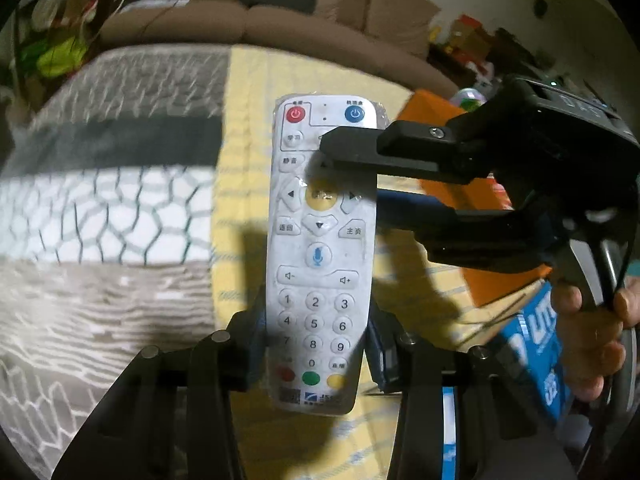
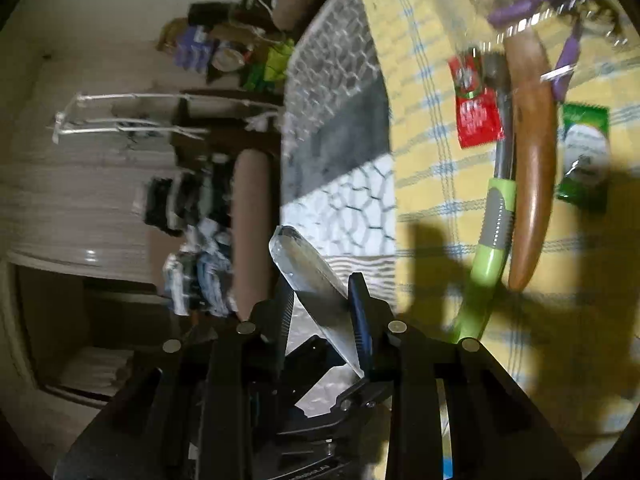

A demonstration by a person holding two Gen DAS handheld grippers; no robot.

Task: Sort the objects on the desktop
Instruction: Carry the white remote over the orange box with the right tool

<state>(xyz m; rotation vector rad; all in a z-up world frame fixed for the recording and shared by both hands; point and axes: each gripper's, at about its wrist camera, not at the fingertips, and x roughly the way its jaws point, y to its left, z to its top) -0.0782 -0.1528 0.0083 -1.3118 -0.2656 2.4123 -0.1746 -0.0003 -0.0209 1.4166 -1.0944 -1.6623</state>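
Left claw around remote, right claw across top.

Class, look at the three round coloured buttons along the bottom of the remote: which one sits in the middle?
The green button on the remote. It sits between the red button on its left and the yellow button on its right.

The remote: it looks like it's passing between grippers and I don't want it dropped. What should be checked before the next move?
1. Left gripper clamps remote at its number end: ok.
2. Right gripper pinches its upper end: ok.
3. Remote clear of the yellow cloth: ok.
4. Orange box nearby, contact: cannot tell.
5. Hammer lies aside: ok.
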